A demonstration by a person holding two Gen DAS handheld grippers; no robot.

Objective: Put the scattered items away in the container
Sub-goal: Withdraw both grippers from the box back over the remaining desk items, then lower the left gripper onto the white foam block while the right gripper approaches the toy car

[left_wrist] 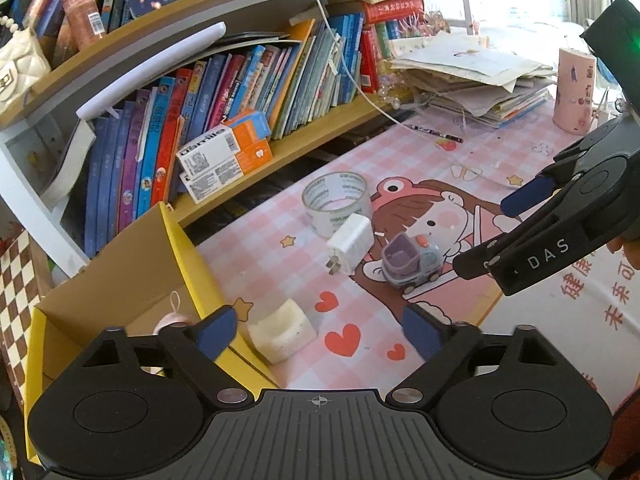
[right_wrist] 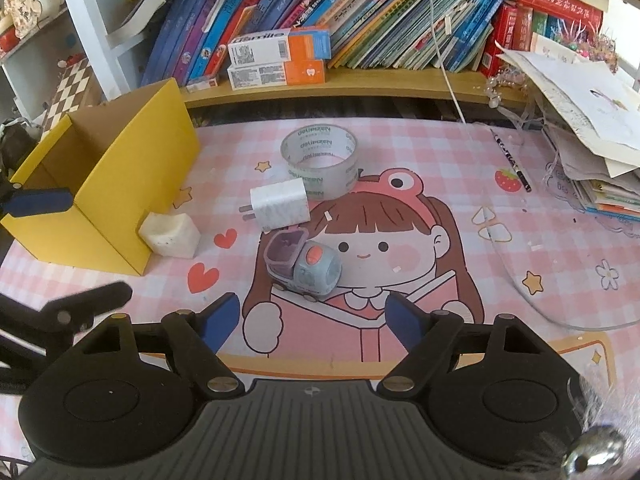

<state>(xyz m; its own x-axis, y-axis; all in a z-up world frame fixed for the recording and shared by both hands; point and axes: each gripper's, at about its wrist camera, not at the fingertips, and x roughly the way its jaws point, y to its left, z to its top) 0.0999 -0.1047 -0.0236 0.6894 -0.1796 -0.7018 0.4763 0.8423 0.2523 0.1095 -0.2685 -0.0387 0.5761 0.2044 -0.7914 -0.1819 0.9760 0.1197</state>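
Both grippers, left gripper (left_wrist: pixel 316 330) and right gripper (right_wrist: pixel 312 316), gape wide, holding nothing.

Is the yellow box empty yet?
No. The yellow box is open-topped, and a small pink item with a loop lies inside it.

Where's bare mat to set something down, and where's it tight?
Free: mat between toy truck and paper stack; front strip by right gripper. Crowded: tape roll, charger, truck clustered; sponge against yellow box.

Charger (right_wrist: pixel 281 204) and tape roll (right_wrist: pixel 319 159) crowd behind the toy truck (right_wrist: pixel 302 266).
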